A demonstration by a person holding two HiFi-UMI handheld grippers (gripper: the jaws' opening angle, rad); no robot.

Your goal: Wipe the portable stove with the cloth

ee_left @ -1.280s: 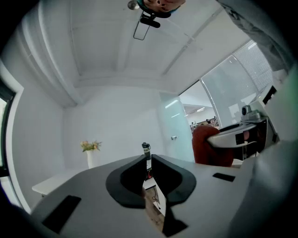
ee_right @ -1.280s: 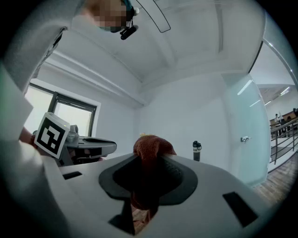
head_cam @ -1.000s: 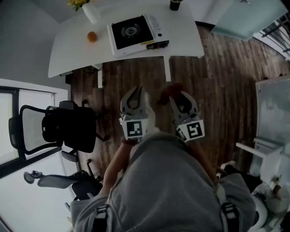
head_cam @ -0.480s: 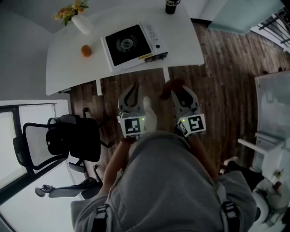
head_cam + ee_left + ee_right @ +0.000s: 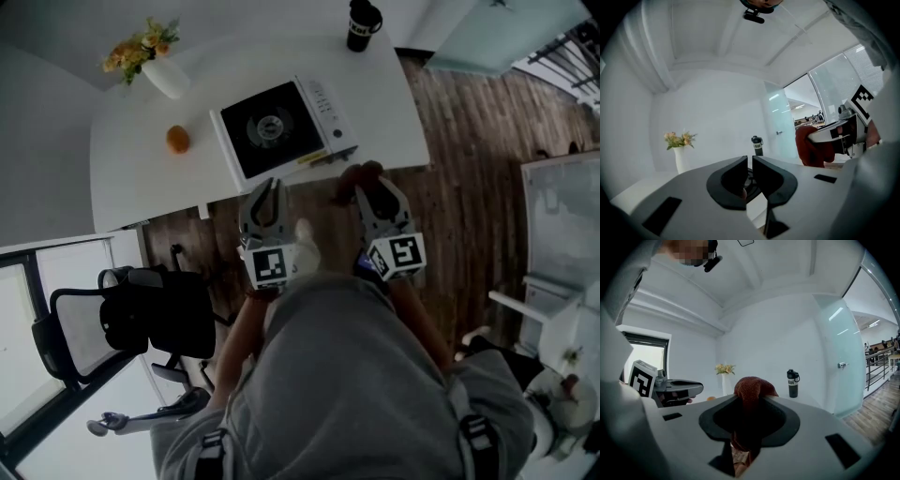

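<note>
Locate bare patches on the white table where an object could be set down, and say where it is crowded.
The table is bare along the far edge between vase and bottle, right of the stove, and at the near-left corner beside the orange. Crowded: the stove fills the middle.

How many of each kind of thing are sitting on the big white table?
Stove: 1
Orange fruit: 1
Vase of flowers: 1
Black bottle: 1
Total: 4
</note>
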